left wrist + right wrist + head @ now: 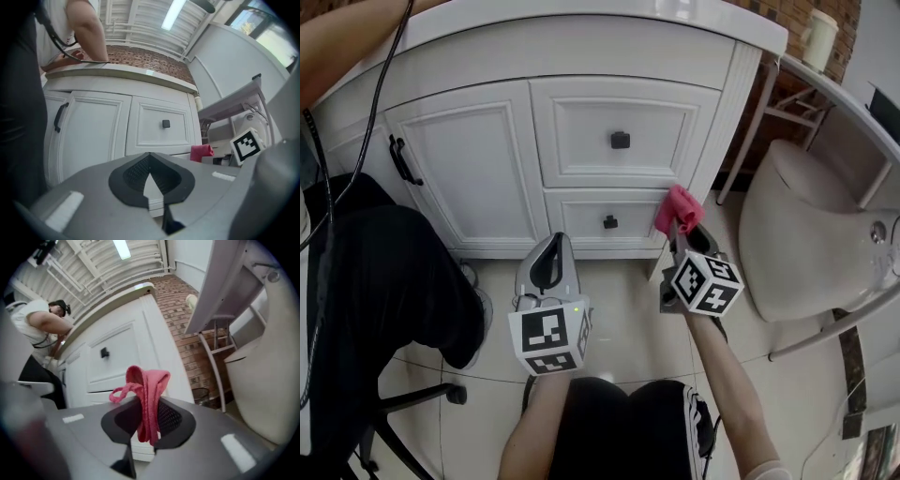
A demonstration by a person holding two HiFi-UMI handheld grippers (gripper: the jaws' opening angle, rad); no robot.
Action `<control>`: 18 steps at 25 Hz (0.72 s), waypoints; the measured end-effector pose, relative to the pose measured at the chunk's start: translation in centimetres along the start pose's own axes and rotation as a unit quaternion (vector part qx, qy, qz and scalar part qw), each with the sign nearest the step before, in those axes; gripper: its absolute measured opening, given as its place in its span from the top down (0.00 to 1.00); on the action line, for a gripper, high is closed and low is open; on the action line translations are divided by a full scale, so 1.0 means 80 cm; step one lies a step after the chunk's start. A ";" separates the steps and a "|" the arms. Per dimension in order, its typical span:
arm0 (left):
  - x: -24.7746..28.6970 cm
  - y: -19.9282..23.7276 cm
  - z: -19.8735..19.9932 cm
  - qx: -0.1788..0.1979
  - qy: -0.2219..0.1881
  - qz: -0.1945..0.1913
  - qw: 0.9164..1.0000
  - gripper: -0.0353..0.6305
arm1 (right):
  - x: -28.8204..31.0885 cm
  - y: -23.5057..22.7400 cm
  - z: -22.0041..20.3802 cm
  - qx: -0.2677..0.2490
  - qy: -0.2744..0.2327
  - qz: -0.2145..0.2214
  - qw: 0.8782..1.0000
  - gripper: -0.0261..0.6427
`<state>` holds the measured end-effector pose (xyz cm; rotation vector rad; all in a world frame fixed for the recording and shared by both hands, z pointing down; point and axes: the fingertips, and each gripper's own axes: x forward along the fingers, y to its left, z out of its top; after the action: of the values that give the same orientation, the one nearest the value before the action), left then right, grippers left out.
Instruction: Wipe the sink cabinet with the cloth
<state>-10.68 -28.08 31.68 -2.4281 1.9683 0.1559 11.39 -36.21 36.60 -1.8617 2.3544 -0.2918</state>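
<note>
The pink cloth (678, 208) is bunched into folds and pinched upright between the jaws of the right gripper (682, 232), close by the lower right corner of the sink cabinet (534, 56). The cabinet is white, with one panelled door (469, 169) and two dark-knobbed drawers (619, 141), all shut.

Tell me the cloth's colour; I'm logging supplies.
The cloth is pink, clearest in the right gripper view.

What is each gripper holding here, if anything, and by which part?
Right gripper pinches the pink cloth by a bunched fold; its loose end pokes past the tips. Left gripper is shut, empty.
</note>
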 end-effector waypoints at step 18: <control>0.049 0.073 -0.094 0.025 0.009 0.040 0.999 0.93 | 0.088 0.196 -0.136 -0.138 0.057 0.143 0.978 0.87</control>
<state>-15.08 -33.65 39.16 -2.3312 2.0514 0.0841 -7.49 -38.77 43.74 -1.6102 2.8218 -0.0412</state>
